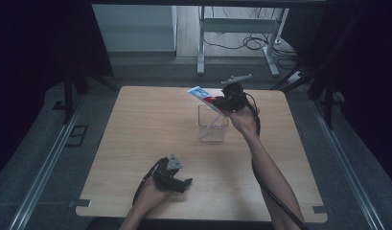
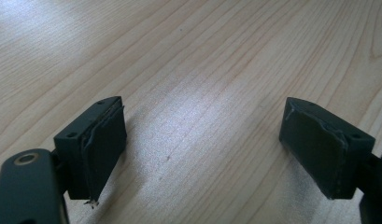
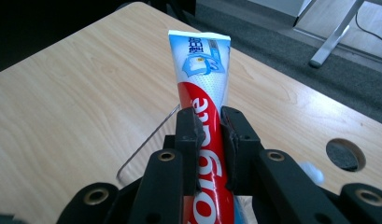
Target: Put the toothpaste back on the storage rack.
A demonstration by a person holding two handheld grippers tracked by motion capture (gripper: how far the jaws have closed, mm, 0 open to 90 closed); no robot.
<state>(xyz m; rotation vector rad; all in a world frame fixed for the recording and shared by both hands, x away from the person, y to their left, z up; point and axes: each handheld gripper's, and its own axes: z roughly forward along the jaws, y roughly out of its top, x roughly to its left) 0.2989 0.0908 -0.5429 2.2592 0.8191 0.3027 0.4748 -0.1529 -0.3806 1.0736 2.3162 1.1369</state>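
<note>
A red, white and blue toothpaste tube point(image 3: 202, 88) sticks out from between the jaws of my right gripper point(image 3: 208, 122), which is shut on its red middle. In the high view that gripper point(image 1: 221, 101) holds the tube point(image 1: 199, 93) tilted above a clear plastic holder point(image 1: 213, 125) standing near the middle back of the wooden table point(image 1: 136, 129). The holder's thin rim point(image 3: 146, 142) peeks out just under the jaws. My left gripper point(image 1: 180, 183) rests near the table's front edge, its jaws wide apart. Between its pads point(image 2: 104, 140) lies only bare wood.
A round cable hole point(image 3: 345, 154) is cut into the tabletop at the right of the right gripper view. Beyond the table's far edge are grey floor, a metal desk frame point(image 1: 239, 38) and loose cables. Dark curtains flank both sides.
</note>
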